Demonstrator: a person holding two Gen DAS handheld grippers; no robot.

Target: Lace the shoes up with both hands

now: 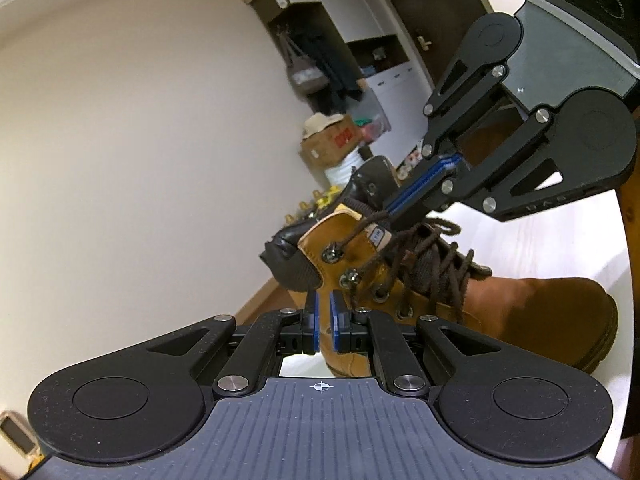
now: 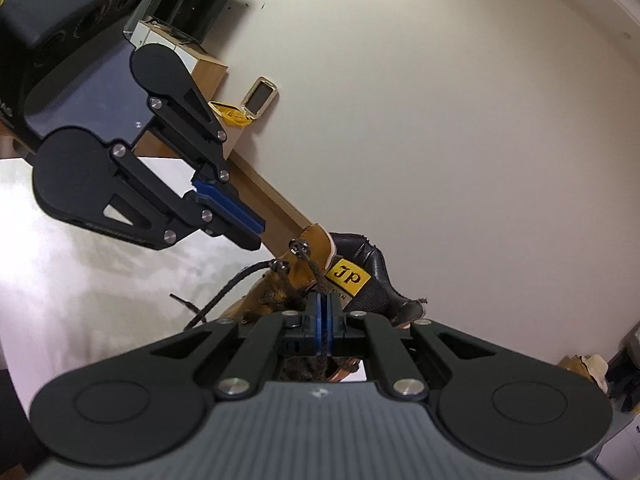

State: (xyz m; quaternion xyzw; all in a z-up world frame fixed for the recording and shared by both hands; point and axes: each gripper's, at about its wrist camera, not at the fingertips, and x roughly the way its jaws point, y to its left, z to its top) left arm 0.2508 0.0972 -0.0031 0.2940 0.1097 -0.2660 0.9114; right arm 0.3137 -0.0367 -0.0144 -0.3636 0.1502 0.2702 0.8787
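While the left gripper (image 1: 324, 312) sits just beside the boot (image 1: 404, 280) at its ankle side, its blue pads stand slightly apart with nothing between them. A loose lace end (image 1: 352, 284) hangs from an eyelet beside the right pad. The boot rests on a white table (image 1: 560, 240), toe toward the right edge in the left wrist view. To the right, the right gripper (image 2: 320, 312) is closed, its pads pinching a dark lace (image 2: 310, 268) that runs up to the top eyelet (image 2: 298, 246).
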